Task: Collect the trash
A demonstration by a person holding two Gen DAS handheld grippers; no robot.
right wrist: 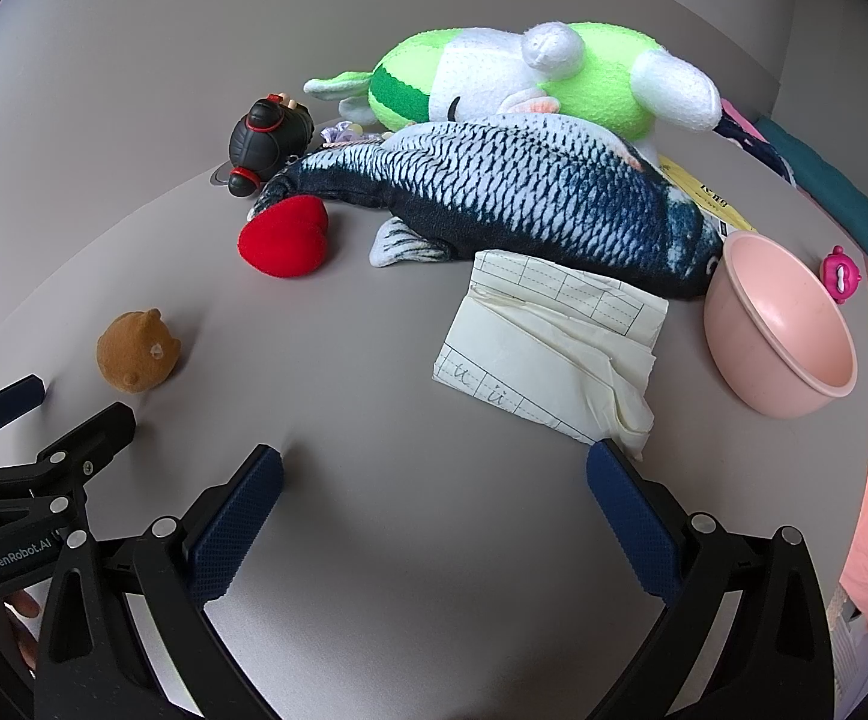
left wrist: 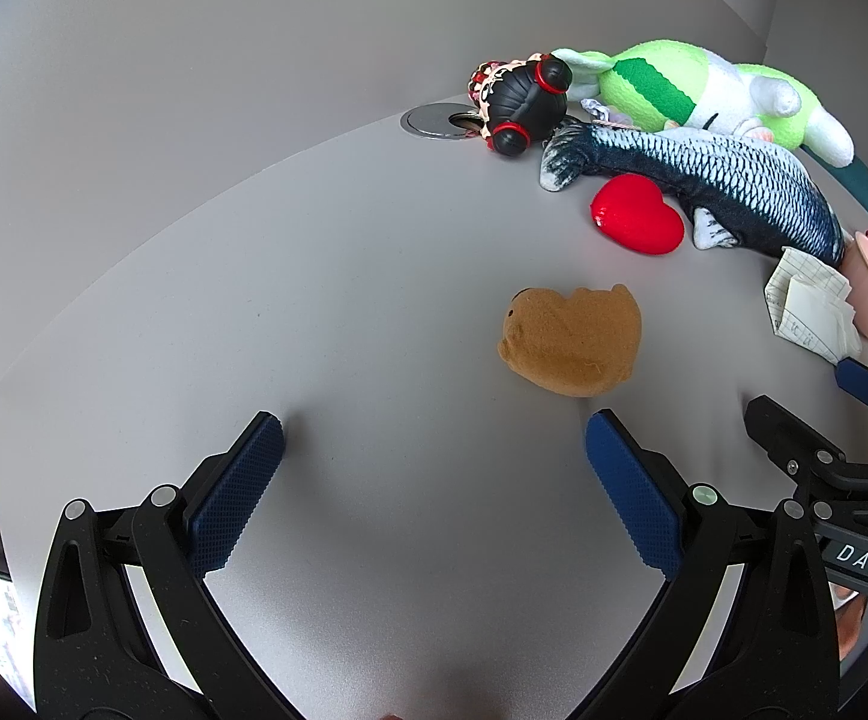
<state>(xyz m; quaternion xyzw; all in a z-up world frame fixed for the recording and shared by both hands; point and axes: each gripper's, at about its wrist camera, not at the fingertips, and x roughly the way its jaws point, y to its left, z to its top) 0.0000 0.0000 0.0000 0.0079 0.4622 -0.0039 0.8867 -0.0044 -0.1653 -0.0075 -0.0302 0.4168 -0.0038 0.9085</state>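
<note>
The left tongs (left wrist: 434, 438) hang spread wide over the bare grey counter (left wrist: 314, 312), gripping nothing; a brown plush toy (left wrist: 572, 342) lies just beyond their right finger. The right tongs (right wrist: 434, 468) are likewise spread and empty, their right fingertip (right wrist: 605, 459) just beside the crumpled paper (right wrist: 554, 354). That paper lies flat on the counter, between a pink bowl (right wrist: 779, 336) and a red heart (right wrist: 284, 237), touching the fish plush (right wrist: 494, 198). Behind sit a green plush (right wrist: 530, 78) and a black-haired doll (right wrist: 266, 138).
</note>
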